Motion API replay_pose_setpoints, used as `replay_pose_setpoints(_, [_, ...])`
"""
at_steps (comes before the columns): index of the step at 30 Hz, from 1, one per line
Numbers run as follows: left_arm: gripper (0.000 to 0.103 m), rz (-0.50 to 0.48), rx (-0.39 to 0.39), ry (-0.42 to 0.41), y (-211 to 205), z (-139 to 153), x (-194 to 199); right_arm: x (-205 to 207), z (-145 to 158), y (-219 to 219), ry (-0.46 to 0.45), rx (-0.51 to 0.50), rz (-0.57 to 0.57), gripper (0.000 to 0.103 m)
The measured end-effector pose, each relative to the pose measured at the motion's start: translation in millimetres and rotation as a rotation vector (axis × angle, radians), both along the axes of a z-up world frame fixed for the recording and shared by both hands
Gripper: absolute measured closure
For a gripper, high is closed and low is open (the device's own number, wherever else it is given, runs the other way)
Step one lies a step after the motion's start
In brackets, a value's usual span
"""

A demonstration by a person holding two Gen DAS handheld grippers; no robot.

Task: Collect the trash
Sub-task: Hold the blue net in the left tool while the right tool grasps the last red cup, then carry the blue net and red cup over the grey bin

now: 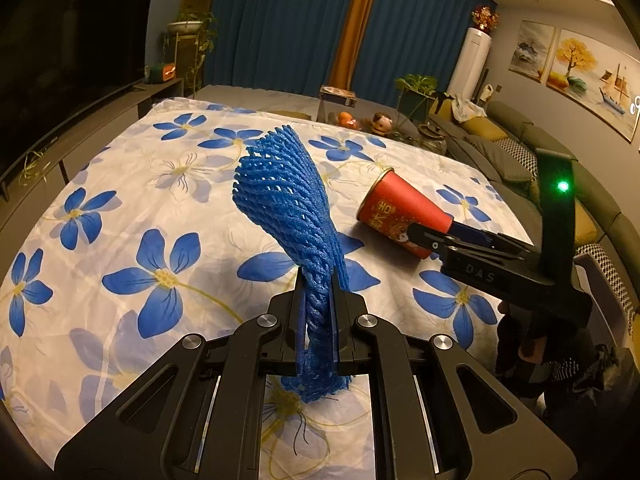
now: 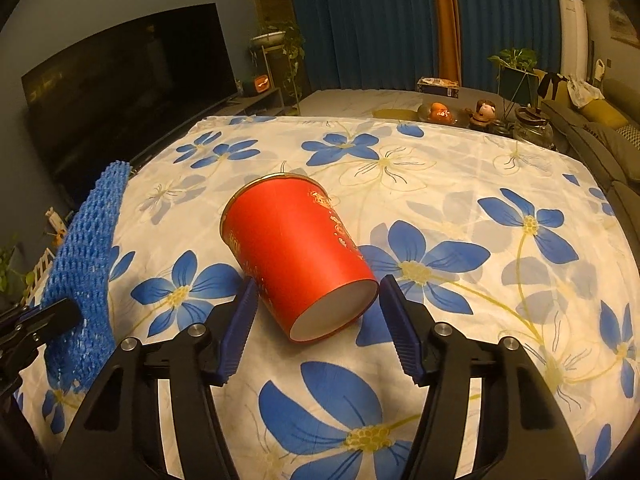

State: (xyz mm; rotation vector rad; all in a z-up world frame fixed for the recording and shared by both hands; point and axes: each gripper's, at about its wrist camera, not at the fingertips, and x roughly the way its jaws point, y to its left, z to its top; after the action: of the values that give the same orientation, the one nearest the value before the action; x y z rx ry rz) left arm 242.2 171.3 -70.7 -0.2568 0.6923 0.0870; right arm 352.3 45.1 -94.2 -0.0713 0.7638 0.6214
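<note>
Left gripper (image 1: 316, 304) is clamped tight on the blue net (image 1: 280, 196). Right gripper (image 2: 316, 308) is half open, the red cup (image 2: 296, 248) lying on its side between the fingers, not squeezed yet. Cup's round, so an off-centre pinch could roll it away or crush it.

**Foam, paper, cloth and plastic**

The blue foam net sleeve (image 1: 286, 200) looks soft, ribbed and matt. The red paper cup (image 2: 296, 248) is smooth with a slight sheen and gold print. The white flowered cloth (image 2: 460, 184) is thin and faintly creased. The right tongs (image 2: 320, 320) carry ridged blue pads (image 2: 400, 332) on matt black plastic.
</note>
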Motion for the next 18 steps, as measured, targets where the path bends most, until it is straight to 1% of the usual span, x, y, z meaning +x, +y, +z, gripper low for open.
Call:
replay_pose_setpoints(9, [0.095,-0.019,0.016,-0.004,-9.7,-4.5,-0.2,-22.6,9.9,-22.2,-0.033,0.014,-0.045,0.042])
replay_pose_setpoints(18, [0.095,-0.072,0.044,-0.024,-30.6,-0.1,-4.3,-62.6,29.1,-61.4,-0.091,0.028,-0.109,0.042])
